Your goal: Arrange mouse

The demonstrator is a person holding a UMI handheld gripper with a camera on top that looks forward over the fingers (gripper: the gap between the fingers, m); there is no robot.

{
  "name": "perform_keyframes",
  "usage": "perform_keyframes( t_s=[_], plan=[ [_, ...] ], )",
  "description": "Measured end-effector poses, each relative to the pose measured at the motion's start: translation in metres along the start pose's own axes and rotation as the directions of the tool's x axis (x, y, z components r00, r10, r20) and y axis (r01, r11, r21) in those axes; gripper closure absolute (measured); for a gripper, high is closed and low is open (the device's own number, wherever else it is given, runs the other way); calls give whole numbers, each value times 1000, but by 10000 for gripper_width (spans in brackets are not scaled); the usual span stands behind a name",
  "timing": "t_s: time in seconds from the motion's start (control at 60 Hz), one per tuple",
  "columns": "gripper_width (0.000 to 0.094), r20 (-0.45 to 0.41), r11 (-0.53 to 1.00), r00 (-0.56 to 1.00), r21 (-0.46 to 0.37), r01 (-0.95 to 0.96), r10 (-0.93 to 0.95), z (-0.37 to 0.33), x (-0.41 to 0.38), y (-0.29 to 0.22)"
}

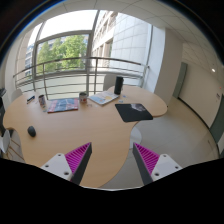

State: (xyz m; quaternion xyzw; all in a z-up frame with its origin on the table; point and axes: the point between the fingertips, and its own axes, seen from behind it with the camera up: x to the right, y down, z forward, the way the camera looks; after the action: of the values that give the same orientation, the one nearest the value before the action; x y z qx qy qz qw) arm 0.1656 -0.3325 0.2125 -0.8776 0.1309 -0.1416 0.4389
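A small dark mouse point(31, 131) lies on the wooden table point(85, 130), near its left edge, far beyond my left finger. A black mouse mat point(133, 112) lies on the right part of the table, hanging a little over its edge. My gripper point(112, 160) is held high above the table's near edge, open and empty, its magenta pads point(78, 157) wide apart. Nothing stands between the fingers.
A colourful book or magazine point(63, 104), a white paper or laptop point(103, 97) and a dark upright object point(118, 85) lie at the table's far side. A railing and large windows point(70, 50) stand behind. Grey floor point(175, 135) shows at the right.
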Motion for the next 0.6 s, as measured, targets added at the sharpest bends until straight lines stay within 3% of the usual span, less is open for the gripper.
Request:
perform_keyframes(
  t_s=[0.217,0.417,0.6],
  plan=[
    [92,28,997,999,-63,39,-37,3,-33,43],
    [88,179,990,982,-116,82,-60,37,-192,98],
    [88,338,987,940,-121,102,-56,70,-351,107]
  ],
)
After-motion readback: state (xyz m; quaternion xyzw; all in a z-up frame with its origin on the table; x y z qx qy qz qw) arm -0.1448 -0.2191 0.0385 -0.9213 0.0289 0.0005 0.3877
